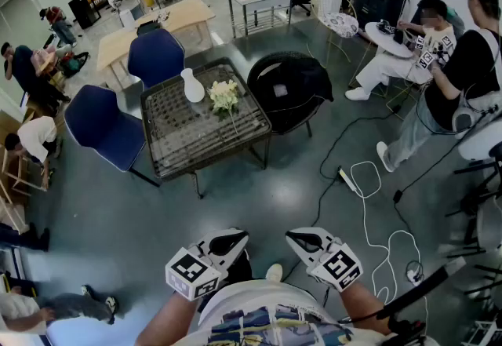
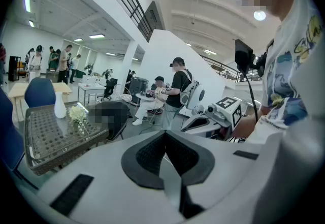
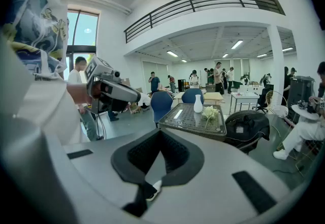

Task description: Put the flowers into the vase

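At the bottom of the head view, the left gripper [image 1: 227,242] and the right gripper [image 1: 306,241] are hanging close to the person's body, both with jaws pressed together on nothing. The approach step is only beginning. Toward the upper middle, the flowers [image 1: 224,93] are lying on the mesh table [image 1: 180,140] just beside the upright white vase [image 1: 192,86]. The next move is likely calling for closing in on the table and opening one gripper around the stems.

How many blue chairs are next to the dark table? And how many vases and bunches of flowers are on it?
Blue chairs: 2
White vase: 1
Flower bunch: 1
Total: 4
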`<state>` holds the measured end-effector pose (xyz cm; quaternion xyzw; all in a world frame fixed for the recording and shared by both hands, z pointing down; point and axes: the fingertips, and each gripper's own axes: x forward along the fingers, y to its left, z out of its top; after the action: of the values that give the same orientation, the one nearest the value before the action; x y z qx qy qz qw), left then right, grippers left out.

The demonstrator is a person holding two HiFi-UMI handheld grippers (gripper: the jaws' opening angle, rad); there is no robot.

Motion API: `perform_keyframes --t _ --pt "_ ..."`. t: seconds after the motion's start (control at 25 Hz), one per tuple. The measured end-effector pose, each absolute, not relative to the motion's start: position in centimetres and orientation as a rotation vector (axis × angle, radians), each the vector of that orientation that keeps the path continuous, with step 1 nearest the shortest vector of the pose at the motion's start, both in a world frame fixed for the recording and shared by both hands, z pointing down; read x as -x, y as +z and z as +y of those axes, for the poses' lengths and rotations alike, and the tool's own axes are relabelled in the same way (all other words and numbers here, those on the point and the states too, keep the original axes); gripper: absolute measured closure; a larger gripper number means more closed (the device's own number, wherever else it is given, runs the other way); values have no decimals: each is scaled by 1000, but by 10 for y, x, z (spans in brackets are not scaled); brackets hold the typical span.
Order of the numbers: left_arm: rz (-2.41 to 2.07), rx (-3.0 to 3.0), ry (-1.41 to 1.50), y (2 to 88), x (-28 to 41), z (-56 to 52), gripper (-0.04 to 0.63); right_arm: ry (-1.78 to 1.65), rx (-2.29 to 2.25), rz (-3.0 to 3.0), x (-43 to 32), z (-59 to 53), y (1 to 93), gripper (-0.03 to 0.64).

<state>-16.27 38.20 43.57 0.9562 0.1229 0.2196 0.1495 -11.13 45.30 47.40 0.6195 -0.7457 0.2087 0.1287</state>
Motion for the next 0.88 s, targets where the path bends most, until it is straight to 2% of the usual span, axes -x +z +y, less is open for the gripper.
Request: perform_keyframes --t 0.2,0.36,0.68,0.72,0.88 --pt "383 -2794 595 438 114 312 586 494 -1862 -2137 55 383 473 607" --pt "396 -2805 592 431 88 254 586 564 -1866 -2139 32 322 472 607" --pt "385 -2810 577 423 76 140 586 670 -1876 -2148 -17 180 478 603" --pt "375 -2812 575 423 76 124 586 682 -1880 -2140 -24 162 482 595" --pt "281 -2801 558 425 78 77 586 756 -1848 -2136 -54 99 499 485"
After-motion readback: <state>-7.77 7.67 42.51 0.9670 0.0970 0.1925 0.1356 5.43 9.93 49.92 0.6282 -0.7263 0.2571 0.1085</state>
